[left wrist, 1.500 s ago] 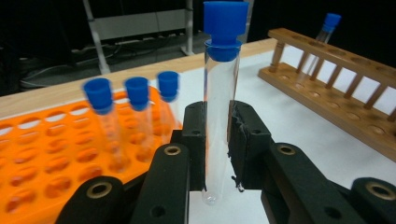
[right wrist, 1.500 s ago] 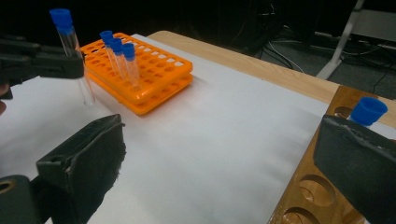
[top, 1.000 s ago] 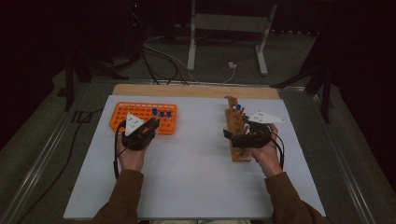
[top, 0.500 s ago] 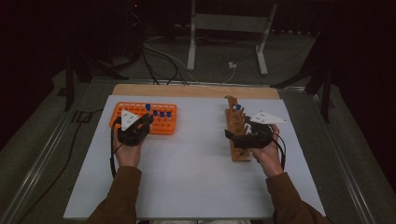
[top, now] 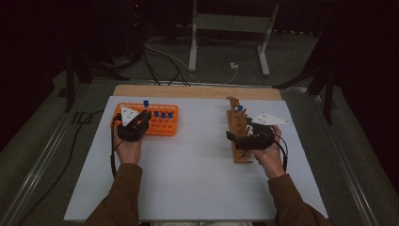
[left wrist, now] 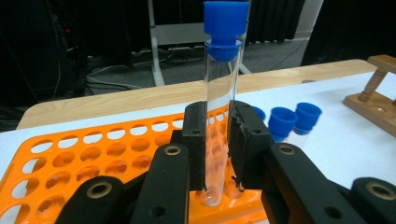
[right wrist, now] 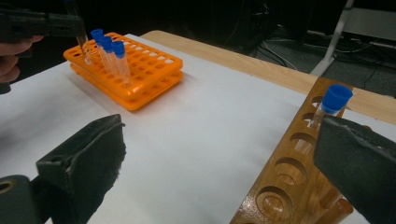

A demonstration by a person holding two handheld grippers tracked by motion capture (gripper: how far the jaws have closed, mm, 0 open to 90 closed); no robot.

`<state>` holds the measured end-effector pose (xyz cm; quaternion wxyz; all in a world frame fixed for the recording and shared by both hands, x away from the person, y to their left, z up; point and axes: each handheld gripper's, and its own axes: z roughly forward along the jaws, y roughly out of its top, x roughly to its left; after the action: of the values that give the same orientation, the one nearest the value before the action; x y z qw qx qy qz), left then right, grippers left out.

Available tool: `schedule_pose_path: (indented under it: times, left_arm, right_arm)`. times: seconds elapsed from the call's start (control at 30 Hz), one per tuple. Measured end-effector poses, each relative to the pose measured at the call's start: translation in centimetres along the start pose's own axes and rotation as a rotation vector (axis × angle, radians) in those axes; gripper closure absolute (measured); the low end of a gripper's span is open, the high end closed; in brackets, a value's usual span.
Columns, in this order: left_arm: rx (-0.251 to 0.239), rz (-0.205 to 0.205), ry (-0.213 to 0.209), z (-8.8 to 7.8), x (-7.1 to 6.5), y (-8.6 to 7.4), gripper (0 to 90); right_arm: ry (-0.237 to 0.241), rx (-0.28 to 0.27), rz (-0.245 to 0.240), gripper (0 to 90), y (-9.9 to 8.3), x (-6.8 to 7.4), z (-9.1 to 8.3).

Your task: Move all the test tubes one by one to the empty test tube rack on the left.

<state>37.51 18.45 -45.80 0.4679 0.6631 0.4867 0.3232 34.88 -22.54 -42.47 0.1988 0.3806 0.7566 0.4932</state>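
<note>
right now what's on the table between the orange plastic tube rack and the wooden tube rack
Nothing: in the high view the stretch of white table top between the orange plastic tube rack and the wooden tube rack is bare, and the right gripper view shows the same.

A clear glossy test tube [left wrist: 219,116] with matt blue plastic cap stands in a smooth orange plastic rack [left wrist: 93,158].

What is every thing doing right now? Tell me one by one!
Left gripper: shut on the tube.
Tube: upright, blue cap on, bottom at the orange rack.
Orange rack: three more capped tubes standing in it.
Right gripper: open, holding nothing.
Wooden rack: one capped tube standing in it.
</note>
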Motion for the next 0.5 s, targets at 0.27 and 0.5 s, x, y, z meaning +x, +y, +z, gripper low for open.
schedule_pose_path:
  times: [0.27,0.5]
  left_arm:
    - [0.012,-0.022,-0.003,0.9,0.2,-0.3,78.3]
    - [0.049,-0.018,-0.005,1.9,0.2,-0.9,78.2]
  right_arm:
    - [0.007,0.008,-0.001,2.0,-0.2,0.2,0.3]
    - [0.010,0.011,0.002,2.0,-0.3,0.3,0.4]
